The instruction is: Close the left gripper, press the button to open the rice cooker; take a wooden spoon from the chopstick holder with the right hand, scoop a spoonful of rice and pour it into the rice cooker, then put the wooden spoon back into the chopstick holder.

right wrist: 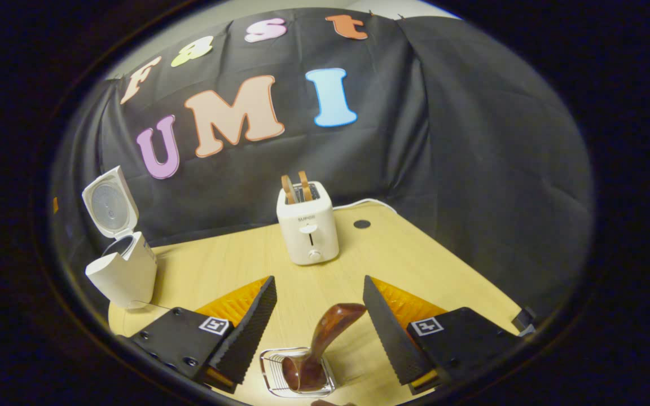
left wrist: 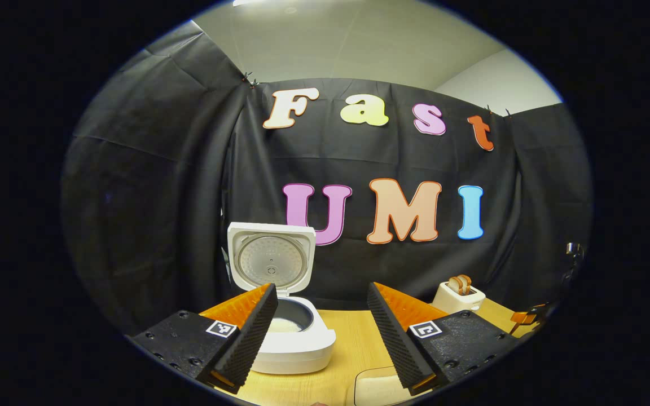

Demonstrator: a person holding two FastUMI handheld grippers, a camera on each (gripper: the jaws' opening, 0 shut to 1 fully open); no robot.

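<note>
The white rice cooker (left wrist: 294,344) stands on the wooden table with its lid (left wrist: 271,259) swung up; pale contents show in the inner pot. My left gripper (left wrist: 322,286) is open, just in front of the cooker and slightly to its right, holding nothing. In the right gripper view the cooker (right wrist: 124,273) sits at the far left, lid up. A dark wooden spoon (right wrist: 330,330) stands bowl-down in a wire chopstick holder (right wrist: 271,369) at the near edge. My right gripper (right wrist: 318,278) is open above it, with the handle top close to the right-hand finger and not gripped.
A white toaster (right wrist: 308,225) with two slices in it stands mid-table; it also appears as the toaster (left wrist: 460,294) at the right. A pale rounded container (left wrist: 378,389) lies just below my left gripper. The table (right wrist: 426,265) has a cable hole (right wrist: 361,224) near its back edge.
</note>
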